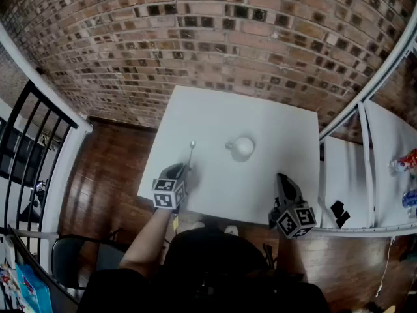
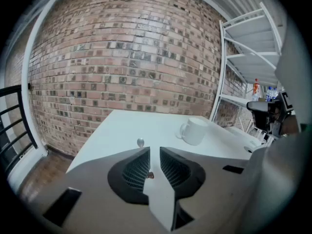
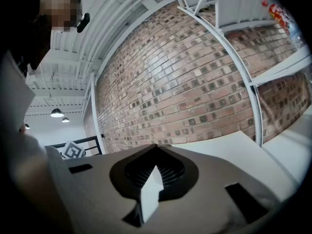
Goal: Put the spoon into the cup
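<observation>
A metal spoon point(image 1: 192, 151) lies on the white table point(image 1: 273, 122), its bowl point(image 2: 140, 142) pointing away from me. My left gripper point(image 1: 184, 170) sits at the handle end. Its jaws stand a narrow gap apart around the handle tip point(image 2: 150, 175), which lies against the left pad with a gap to the right one. A white cup point(image 1: 242, 147) stands upright to the right of the spoon, handle to the left; it also shows in the left gripper view as the cup point(image 2: 195, 129). My right gripper point(image 1: 285, 185) hovers at the table's near right edge, shut and empty.
A brick wall rises behind the table. A white shelf rack point(image 1: 365, 142) with bottles point(image 1: 405, 163) stands on the right. A black railing point(image 1: 32, 135) and a wooden floor point(image 1: 111, 175) lie to the left, and a chair point(image 1: 71, 259) stands near my left side.
</observation>
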`<state>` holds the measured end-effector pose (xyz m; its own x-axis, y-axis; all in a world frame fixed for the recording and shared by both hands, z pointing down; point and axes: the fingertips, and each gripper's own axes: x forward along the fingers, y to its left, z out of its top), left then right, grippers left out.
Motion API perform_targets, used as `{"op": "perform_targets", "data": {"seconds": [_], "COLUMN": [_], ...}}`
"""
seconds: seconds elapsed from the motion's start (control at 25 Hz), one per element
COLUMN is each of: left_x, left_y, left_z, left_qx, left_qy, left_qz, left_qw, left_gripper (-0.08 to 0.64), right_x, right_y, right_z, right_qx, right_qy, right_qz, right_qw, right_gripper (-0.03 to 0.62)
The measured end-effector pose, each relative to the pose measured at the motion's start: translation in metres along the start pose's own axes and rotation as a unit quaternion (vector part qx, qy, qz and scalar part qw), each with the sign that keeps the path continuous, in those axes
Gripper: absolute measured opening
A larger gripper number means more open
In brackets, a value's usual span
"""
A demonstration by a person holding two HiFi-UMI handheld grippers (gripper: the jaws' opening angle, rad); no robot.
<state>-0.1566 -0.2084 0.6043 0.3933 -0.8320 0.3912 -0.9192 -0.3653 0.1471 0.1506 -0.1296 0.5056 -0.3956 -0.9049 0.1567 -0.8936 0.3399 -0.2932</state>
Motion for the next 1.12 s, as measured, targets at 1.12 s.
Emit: {"op": "perform_targets", "data": {"seconds": [1.12], "left_x": [0.062], "left_y": [0.030], "left_z": [-0.071], "left_qx": [-0.004], "left_qy": [0.129], "left_qz": [0.088], "left_qw": [0.9877], "left_gripper": [0.173], "right_x": [0.004], "right_y": [-0.021], "right_z": [0.003], "right_qx": [0.010], "right_qy": [0.003], "right_qz": [-0.014], "right_qw": [1.000], "right_gripper": [0.005]}}
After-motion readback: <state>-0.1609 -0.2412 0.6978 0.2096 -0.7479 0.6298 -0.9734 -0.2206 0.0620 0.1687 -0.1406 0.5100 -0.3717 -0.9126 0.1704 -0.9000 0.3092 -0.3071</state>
